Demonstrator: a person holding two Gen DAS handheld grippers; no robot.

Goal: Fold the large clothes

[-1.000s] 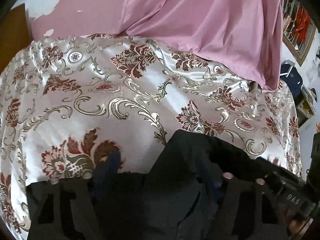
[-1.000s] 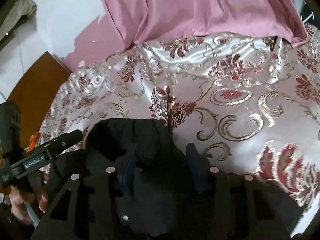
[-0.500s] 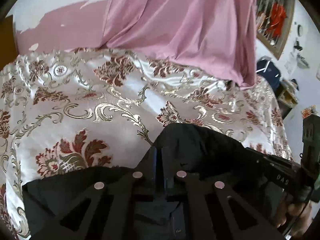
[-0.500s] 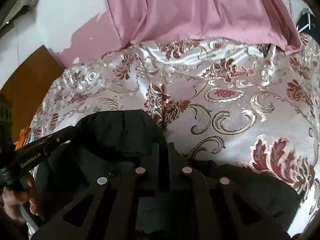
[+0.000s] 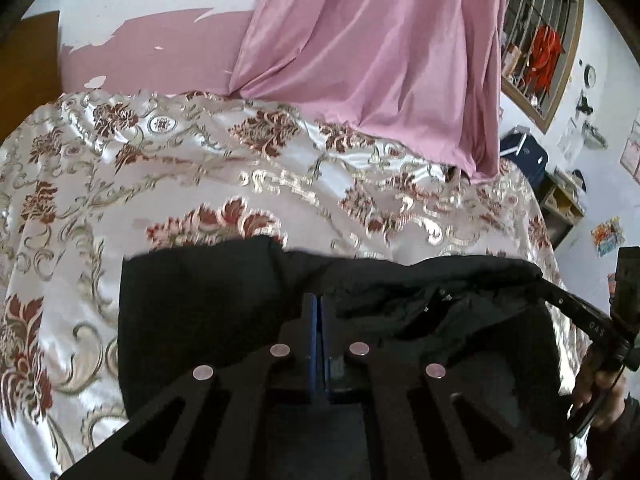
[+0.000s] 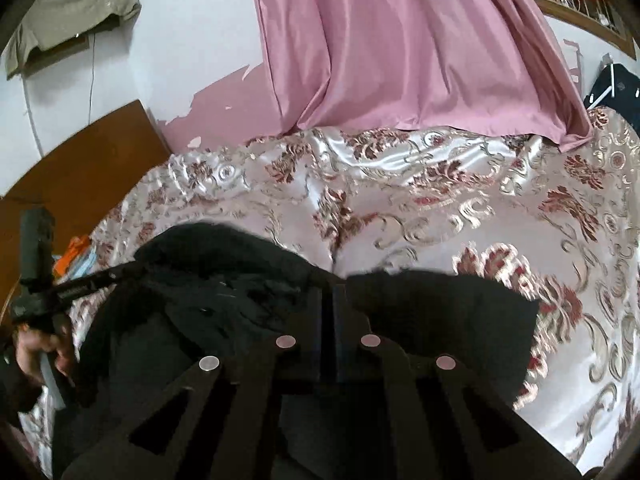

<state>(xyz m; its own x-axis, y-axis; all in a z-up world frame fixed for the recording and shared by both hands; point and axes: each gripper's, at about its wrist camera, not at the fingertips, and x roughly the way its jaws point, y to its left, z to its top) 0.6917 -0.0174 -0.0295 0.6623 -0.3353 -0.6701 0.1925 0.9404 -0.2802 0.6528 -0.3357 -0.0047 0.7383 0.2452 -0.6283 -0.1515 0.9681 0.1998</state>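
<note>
A large black garment (image 5: 200, 300) lies on a bed with a shiny white floral bedspread (image 5: 120, 168). My left gripper (image 5: 319, 300) is shut on the garment's upper edge, with the cloth stretched to both sides. In the right wrist view my right gripper (image 6: 333, 294) is shut on the same black garment (image 6: 440, 320) along its top edge. Each view shows the other gripper at its side, the right one (image 5: 592, 324) and the left one (image 6: 80, 286), gripping the cloth.
A pink curtain (image 5: 380, 60) hangs over the bed's far side. A wooden headboard (image 6: 80, 160) stands at the left. A barred window (image 5: 536, 48), a dark bag (image 5: 524, 156) and a shelf are at the right. A grey cloth (image 6: 72, 12) hangs on the wall.
Both grippers closed on the black garment's edge, then lifted and pulled it, so the cloth now spreads wider and sits higher in both views.
</note>
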